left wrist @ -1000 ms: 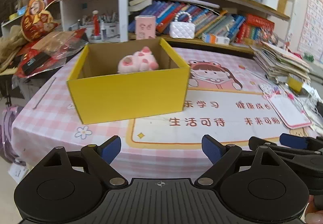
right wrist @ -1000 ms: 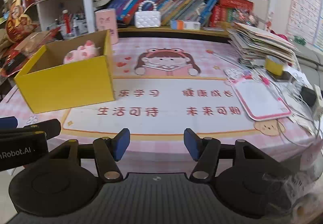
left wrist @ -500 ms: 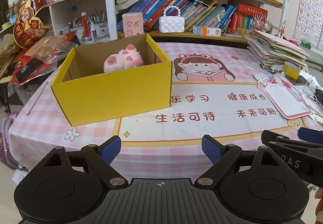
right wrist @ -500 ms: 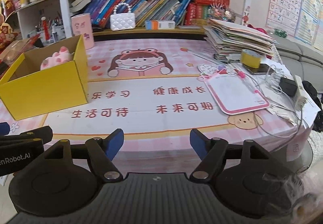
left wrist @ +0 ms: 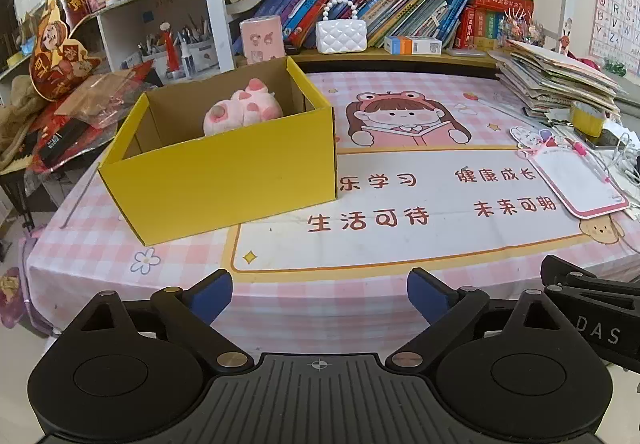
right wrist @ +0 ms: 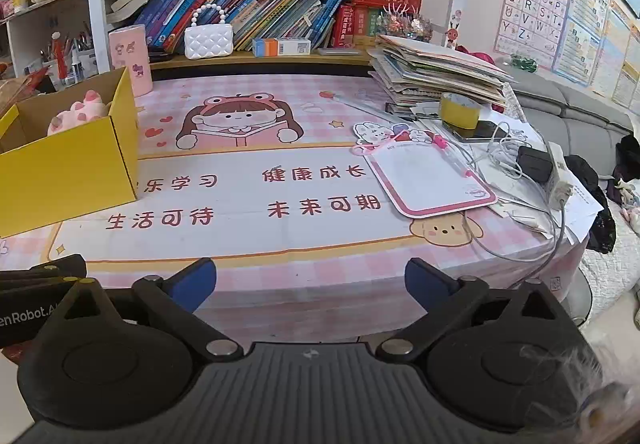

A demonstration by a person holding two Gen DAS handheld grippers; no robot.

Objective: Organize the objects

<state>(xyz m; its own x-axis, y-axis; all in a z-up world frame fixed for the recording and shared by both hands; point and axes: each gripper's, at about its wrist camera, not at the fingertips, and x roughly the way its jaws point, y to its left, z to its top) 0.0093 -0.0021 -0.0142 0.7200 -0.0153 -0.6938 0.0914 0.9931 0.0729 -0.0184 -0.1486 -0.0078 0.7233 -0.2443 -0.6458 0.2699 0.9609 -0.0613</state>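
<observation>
Your tongs are empty, and the toy is in the box.
Your left tongs (left wrist: 319, 294) and right tongs (right wrist: 310, 282) are wide apart, off the surface (left wrist: 400, 244). The pink toy (left wrist: 240, 112), maybe a pig, sits in the yellow box (left wrist: 224, 180).

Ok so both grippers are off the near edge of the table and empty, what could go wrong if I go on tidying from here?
The white charger cable loops near the table edge by the pink-framed writing board; the right gripper, open, might snag it when reaching there. The yellow cardboard box looks light and could slide if the left gripper, also open, bumps its wall. The stack of books looks uneven and may topple.
</observation>
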